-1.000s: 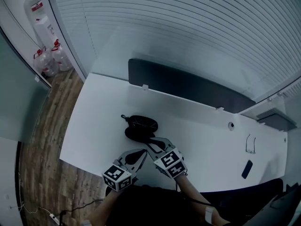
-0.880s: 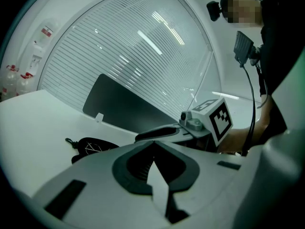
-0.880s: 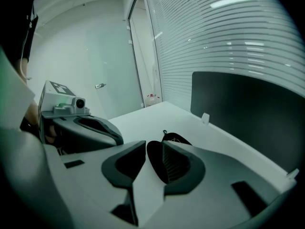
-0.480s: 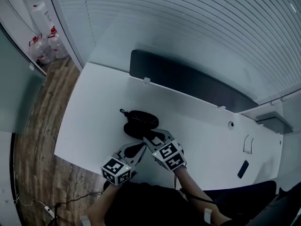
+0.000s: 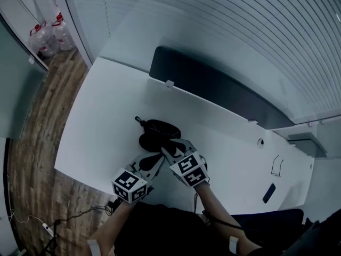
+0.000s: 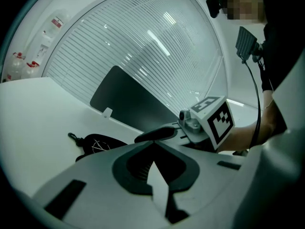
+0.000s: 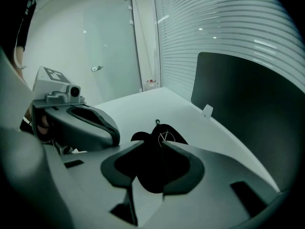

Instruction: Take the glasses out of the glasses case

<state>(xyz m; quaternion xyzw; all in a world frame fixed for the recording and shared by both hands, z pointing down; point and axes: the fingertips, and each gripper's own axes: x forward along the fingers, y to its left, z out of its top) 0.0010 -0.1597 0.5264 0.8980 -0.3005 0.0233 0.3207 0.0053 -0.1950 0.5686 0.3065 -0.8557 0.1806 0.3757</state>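
Observation:
A black glasses case (image 5: 158, 134) lies on the white desk (image 5: 101, 116), with a small loop at its far left end. In the right gripper view the case (image 7: 164, 136) shows a pale scribble mark on top. No glasses show in it. My right gripper (image 5: 169, 146) points down at the case's near edge. Its jaws have just been opening and now stand open (image 7: 151, 146), and the dark case fills the gap between the tips without being pinched. My left gripper (image 5: 159, 158) sits just left of it, short of the case, with its tips together (image 6: 153, 143).
A dark panel (image 5: 213, 92) stands along the desk's far edge, with slatted blinds behind it. At the desk's right end lie a thin wire-like frame (image 5: 276, 165) and a small dark flat thing (image 5: 268, 193). Wooden floor (image 5: 32, 143) lies to the left.
Both grippers have moved toward the case and lower. The right gripper's tips, which were short of the case, now reach its near edge with the jaws spread wider.

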